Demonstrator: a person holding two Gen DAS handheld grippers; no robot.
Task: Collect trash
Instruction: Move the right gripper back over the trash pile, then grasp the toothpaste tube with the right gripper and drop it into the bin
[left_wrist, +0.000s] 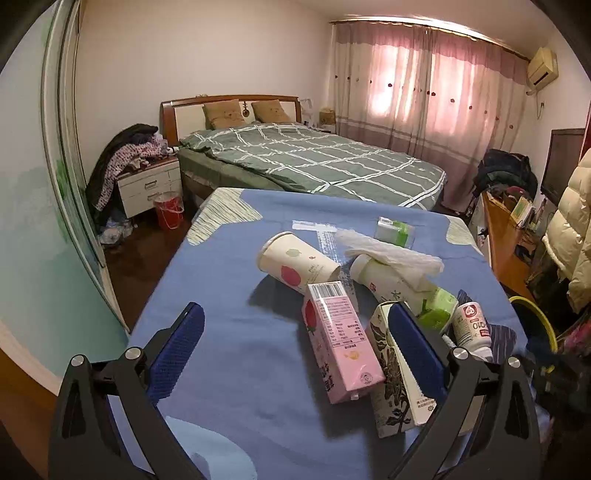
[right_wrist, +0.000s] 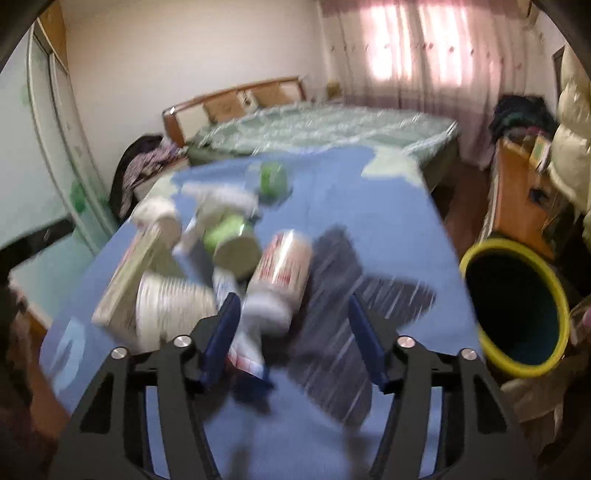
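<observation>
Trash lies on a table with a blue cloth (left_wrist: 229, 295). In the left wrist view I see a pink carton (left_wrist: 340, 339), a white carton with black leaf print (left_wrist: 391, 380), a paper cup with a red print (left_wrist: 295, 262), a white and green bottle (left_wrist: 399, 291), a small white bottle with red label (left_wrist: 472, 325), a crumpled plastic bag (left_wrist: 391, 251) and a green pack (left_wrist: 395, 230). My left gripper (left_wrist: 295, 347) is open with the pink carton between its fingers. The right wrist view is blurred. My right gripper (right_wrist: 293, 332) is open, just behind the small white bottle (right_wrist: 277, 277).
A bin with a yellow rim (right_wrist: 513, 306) stands at the table's right side. A bed (left_wrist: 314, 158) lies beyond the table. A nightstand with clothes (left_wrist: 147, 181) and a red bucket (left_wrist: 168, 210) are at the left. A desk (left_wrist: 506, 236) and a white coat (left_wrist: 572, 229) are at the right.
</observation>
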